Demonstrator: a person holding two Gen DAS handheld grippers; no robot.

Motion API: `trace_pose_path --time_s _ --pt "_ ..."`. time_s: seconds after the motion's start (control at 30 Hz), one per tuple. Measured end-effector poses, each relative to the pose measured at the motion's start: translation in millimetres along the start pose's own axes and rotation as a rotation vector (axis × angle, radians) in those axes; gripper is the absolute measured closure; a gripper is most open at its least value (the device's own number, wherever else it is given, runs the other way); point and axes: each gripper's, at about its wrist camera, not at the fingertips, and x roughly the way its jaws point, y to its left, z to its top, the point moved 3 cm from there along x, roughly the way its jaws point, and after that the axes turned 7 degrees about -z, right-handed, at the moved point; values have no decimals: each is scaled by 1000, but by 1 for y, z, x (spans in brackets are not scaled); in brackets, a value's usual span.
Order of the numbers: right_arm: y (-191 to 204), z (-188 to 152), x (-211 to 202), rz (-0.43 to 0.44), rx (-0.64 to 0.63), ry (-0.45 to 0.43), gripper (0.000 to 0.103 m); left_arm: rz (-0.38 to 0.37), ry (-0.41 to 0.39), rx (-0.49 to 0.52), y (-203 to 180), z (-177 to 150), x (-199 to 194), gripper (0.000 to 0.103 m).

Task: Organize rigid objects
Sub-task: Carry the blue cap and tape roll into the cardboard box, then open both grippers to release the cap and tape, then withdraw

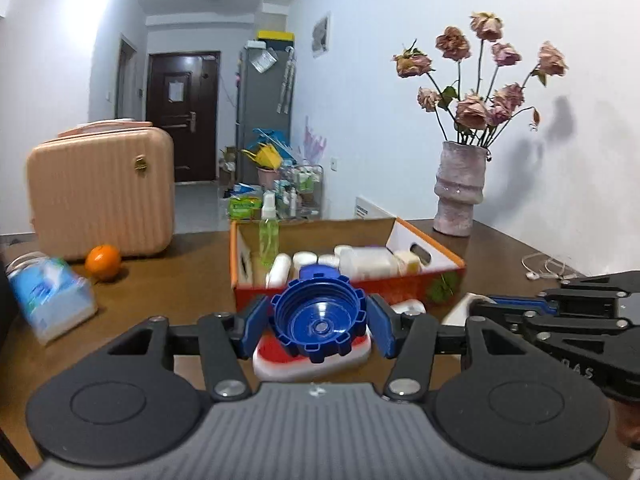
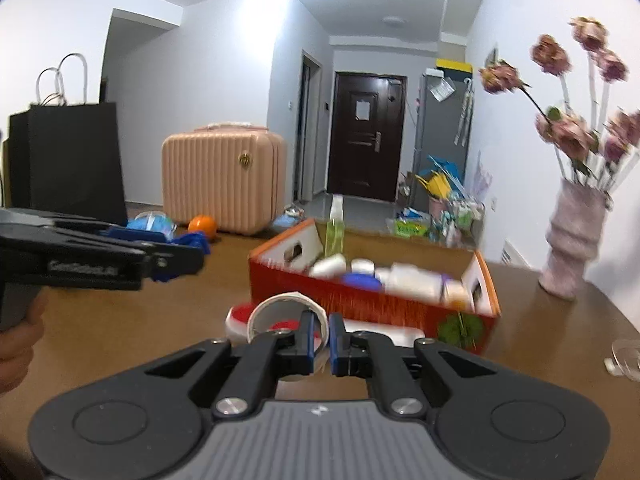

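My left gripper (image 1: 319, 328) is shut on a blue notched cap (image 1: 320, 316), held above the brown table with its hollow side facing the camera. Under it lies a red-and-white flat object (image 1: 276, 360). Just beyond stands an orange cardboard box (image 1: 404, 280) holding white bottles and a green spray bottle (image 1: 269, 236). In the right wrist view my right gripper (image 2: 322, 340) is shut on the wall of a white ring (image 2: 276, 304), in front of the box (image 2: 360, 296). The left gripper (image 2: 188, 252) shows at the left with the blue cap (image 2: 198, 240).
A pink suitcase (image 1: 100, 192), an orange (image 1: 103, 262) and a blue tissue pack (image 1: 52, 300) sit at the left. A vase of dried roses (image 1: 460, 196) stands at the back right, with a white cable (image 1: 548, 268) near it. A black paper bag (image 2: 68, 160) stands far left.
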Motion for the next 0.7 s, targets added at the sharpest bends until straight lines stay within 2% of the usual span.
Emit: trace_pose_path --time_s 0.1,0.2,0.33,0.4,0.47,0.6,0.63,0.7 --pt "-13 29 57 19 41 8 96 -30 21 6 16 33 44 49" --pt "-26 40 124 2 95 63 96 -33 64 23 30 58 102 49" --pt "-36 41 193 -32 118 150 96 -5 161 14 51 63 180 48" --pt "-35 39 215 -41 94 182 98 -1 207 -7 59 59 209 48" --pt "-32 37 230 -14 82 214 98 9 236 -10 63 51 227 48" --pt "-24 30 249 4 38 251 97 18 267 1 73 34 240 46" --pt "-22 28 253 7 34 272 94 23 274 -11 76 31 243 45" --pt "-22 27 255 17 37 286 93 26 291 -24 82 28 249 43"
